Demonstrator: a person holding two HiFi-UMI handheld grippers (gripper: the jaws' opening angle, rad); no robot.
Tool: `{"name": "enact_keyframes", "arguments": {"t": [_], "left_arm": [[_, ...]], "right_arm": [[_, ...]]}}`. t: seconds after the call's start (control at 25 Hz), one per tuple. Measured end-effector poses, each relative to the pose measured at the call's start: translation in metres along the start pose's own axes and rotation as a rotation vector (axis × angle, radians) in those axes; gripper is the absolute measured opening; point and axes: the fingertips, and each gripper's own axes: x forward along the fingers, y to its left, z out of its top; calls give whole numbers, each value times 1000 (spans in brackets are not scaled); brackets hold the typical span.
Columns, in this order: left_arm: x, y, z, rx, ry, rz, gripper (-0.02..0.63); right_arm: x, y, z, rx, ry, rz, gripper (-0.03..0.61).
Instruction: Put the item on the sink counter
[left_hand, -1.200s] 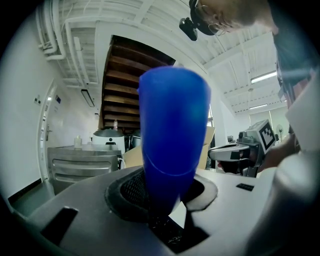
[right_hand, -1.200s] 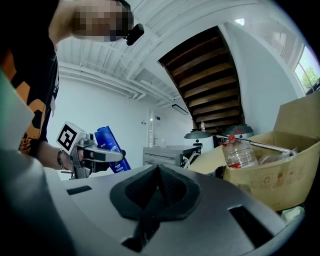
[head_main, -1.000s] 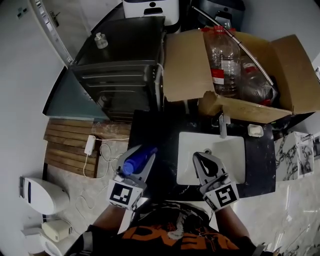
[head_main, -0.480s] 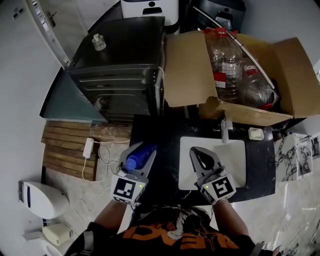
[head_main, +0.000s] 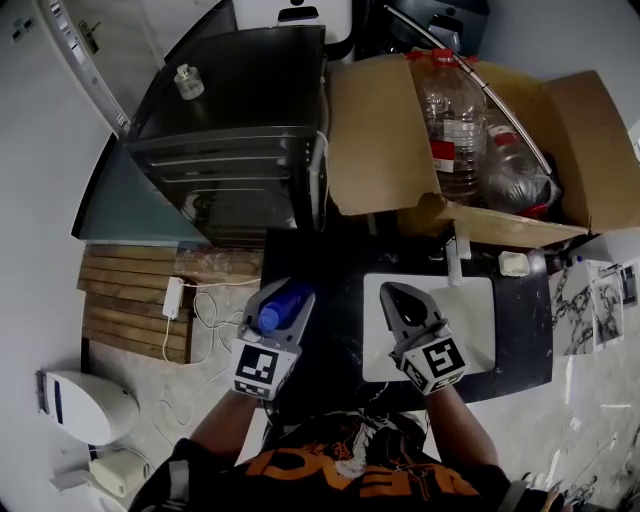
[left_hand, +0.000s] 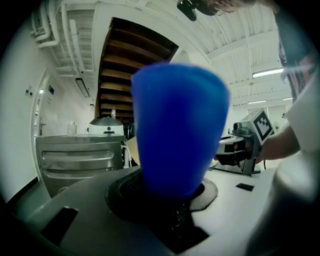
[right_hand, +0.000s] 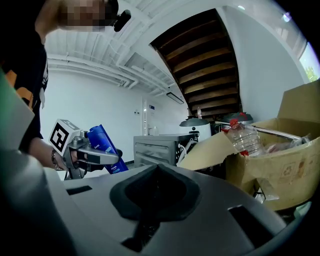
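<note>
A blue bottle (head_main: 283, 304) lies between the jaws of my left gripper (head_main: 282, 300), which is shut on it and hovers at the left edge of the black sink counter (head_main: 330, 262). In the left gripper view the blue bottle (left_hand: 177, 130) fills the middle, and the right gripper (left_hand: 241, 148) shows beyond it. My right gripper (head_main: 398, 297) is shut and holds nothing, at the left rim of the white basin (head_main: 475, 305). From the right gripper view, the left gripper (right_hand: 92, 157) holds the blue bottle (right_hand: 106, 142) tilted.
A faucet (head_main: 455, 262) and a soap bar (head_main: 513, 263) sit behind the basin. An open cardboard box (head_main: 375, 130) with plastic bottles stands past the counter. A dark metal cabinet (head_main: 240, 140) with a small jar (head_main: 187, 80) stands at left. Wooden slats (head_main: 130, 305) and a cable lie on the floor.
Both grippers have moved forward and a little lower toward the counter. The blue bottle is still in the left one, and the right one has stayed shut.
</note>
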Motion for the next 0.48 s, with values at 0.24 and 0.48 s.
{"name": "enact_keyframes", "arguments": {"t": [0.24,0.48], "left_arm": [[14,17,-32,-4,76,0,166],[28,32,-65,-24,141,10,166]], "right_arm": [[24,4,-22,7,59,2,14],[46,0,-56,27,122,-4,14]]}}
